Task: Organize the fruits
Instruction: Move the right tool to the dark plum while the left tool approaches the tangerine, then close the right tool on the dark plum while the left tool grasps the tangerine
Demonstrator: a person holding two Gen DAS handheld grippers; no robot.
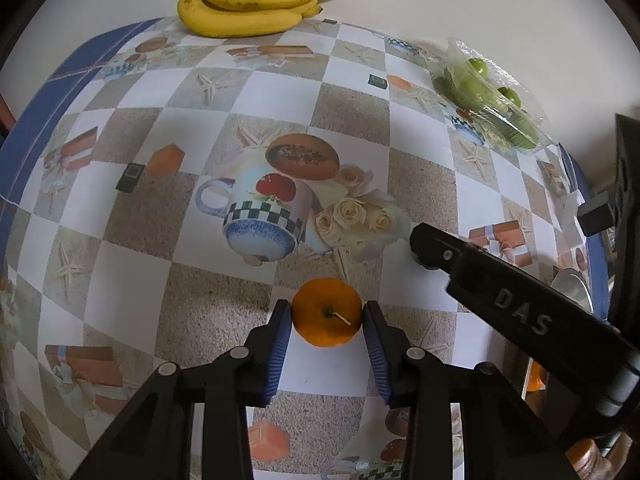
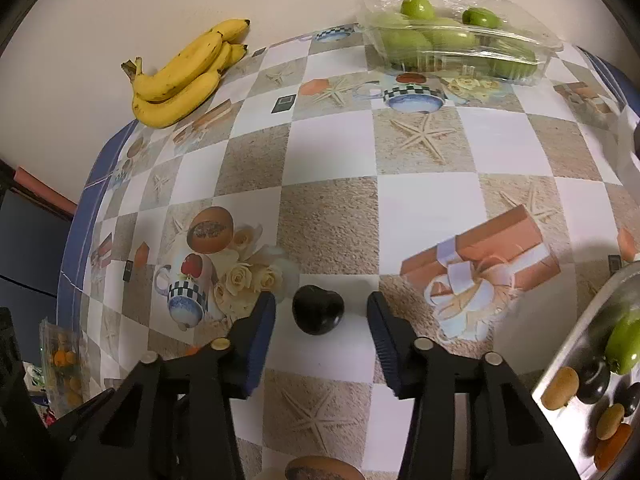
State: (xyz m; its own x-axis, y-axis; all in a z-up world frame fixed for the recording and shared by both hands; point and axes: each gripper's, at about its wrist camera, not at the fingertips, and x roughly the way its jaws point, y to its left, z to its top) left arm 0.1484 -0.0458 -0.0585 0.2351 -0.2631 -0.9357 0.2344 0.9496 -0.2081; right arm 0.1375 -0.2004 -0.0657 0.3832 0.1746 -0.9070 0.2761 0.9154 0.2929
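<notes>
Pick step, both hands at once. My left tongs (image 1: 326,334) straddle an orange (image 1: 327,312) sitting on the surface (image 1: 360,120) near the front edge, stem up. Blue pads (image 1: 280,332) sit right against its sides; looks like contact on both, so I'd call it pinched, though not yet lifted.

My right tongs (image 2: 320,326) straddle a dark plum (image 2: 318,309), also near the front edge. Clear gap on both sides of it, so the jaws are part spread and nothing is gripped.

Next, as I judge it: right needs to close the rest of the way, centred, since the plum is small, round and glossy and could squirt out. Then lift both straight up and carry to the tray (image 2: 576,344) at the right edge, which already holds mixed fruit.

Other stock: bananas (image 1: 248,4) at the far edge by the wall, green fruit in a clear box (image 2: 460,36) at the far right corner.

Hard to read:
- tray is cut off by the frame, so free room on it is unknown
- the undersides of both fruits are hidden
- left-view right side is blocked by the other tool's black arm (image 1: 520,312)
- bag of small orange fruit (image 2: 62,360) off the left edge, blurry
</notes>
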